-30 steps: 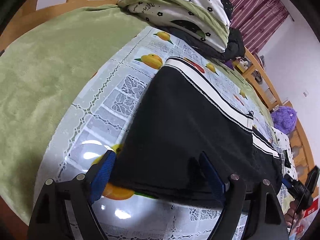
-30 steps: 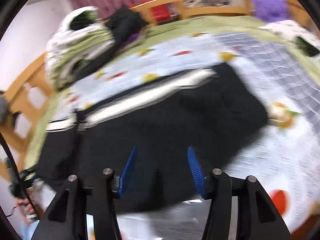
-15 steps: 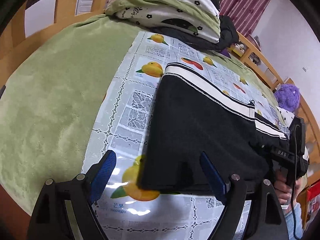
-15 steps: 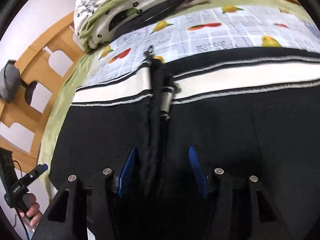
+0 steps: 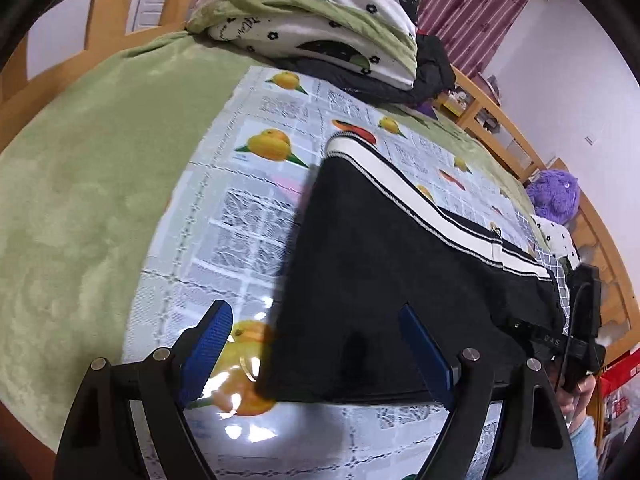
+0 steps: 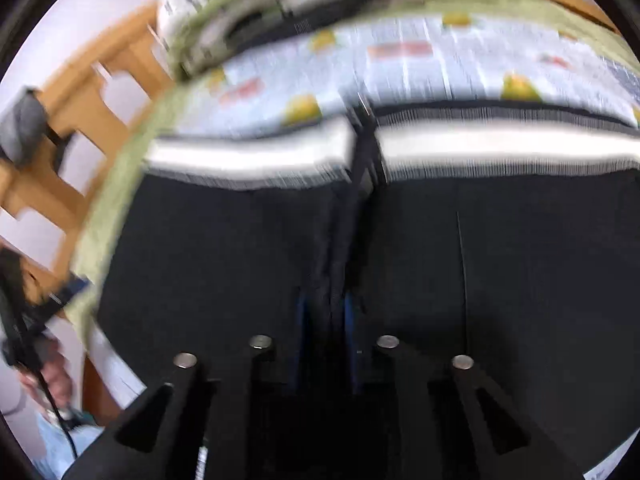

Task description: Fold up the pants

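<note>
Now pinching raised ridge of black pants (image 6: 500,260) in right gripper (image 6: 326,320), jaws just closing on cloth. Pants lying flat on fruit-print tablecloth (image 5: 248,216). Left gripper (image 5: 316,344) hanging wide open over hem corner, holding nothing. Risking: thin pinch slipping, one-sided lift skewing fold.

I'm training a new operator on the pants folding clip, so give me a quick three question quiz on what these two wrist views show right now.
1. True or false: the left gripper is clamped on the black pants.
2. What lies between the right gripper's blue pads? A) a bunched ridge of the pants B) the purple plush toy C) nothing
3. What printed motif decorates the plastic table cover under the pants?

Key
1. False: its jaws stand wide, one pad over the cover, one over the pants.
2. A: the jaws have just been closing, with the dark ridge between them.
3. Fruit, mostly yellow-orange ones with leaves.
</note>
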`<state>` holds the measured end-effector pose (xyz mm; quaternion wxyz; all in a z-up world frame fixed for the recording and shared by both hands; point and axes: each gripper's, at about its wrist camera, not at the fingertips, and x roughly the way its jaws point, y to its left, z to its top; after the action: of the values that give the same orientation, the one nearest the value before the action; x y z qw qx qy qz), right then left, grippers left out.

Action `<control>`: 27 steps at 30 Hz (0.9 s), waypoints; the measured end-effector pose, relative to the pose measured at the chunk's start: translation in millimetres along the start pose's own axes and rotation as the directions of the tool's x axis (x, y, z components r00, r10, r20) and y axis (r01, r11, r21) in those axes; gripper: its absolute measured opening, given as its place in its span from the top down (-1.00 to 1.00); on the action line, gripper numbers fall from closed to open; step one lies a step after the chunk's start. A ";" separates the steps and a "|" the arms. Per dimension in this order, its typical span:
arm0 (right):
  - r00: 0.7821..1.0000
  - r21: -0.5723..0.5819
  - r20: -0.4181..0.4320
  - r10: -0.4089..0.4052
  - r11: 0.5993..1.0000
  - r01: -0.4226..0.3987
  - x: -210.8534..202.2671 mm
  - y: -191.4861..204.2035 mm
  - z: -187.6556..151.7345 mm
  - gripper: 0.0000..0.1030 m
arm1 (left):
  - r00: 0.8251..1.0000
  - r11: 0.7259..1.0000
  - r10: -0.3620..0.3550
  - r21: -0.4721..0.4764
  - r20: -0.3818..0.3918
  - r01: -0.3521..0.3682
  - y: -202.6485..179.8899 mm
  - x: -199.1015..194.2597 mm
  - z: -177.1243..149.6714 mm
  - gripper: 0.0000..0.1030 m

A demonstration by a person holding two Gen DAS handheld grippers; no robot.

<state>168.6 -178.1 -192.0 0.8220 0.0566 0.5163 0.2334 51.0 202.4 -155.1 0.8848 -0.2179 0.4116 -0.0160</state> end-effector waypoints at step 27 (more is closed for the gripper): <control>0.974 0.052 0.167 -0.152 0.988 0.145 -72.4 -29.4 -45.7 0.02 | 0.993 0.988 0.035 0.142 0.115 -0.051 -110.3 -31.0 12.8 0.69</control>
<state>112.2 -242.9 -163.3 0.8769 0.0538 0.4516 0.1554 56.6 113.9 -81.5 0.9202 -0.1445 0.3636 -0.0145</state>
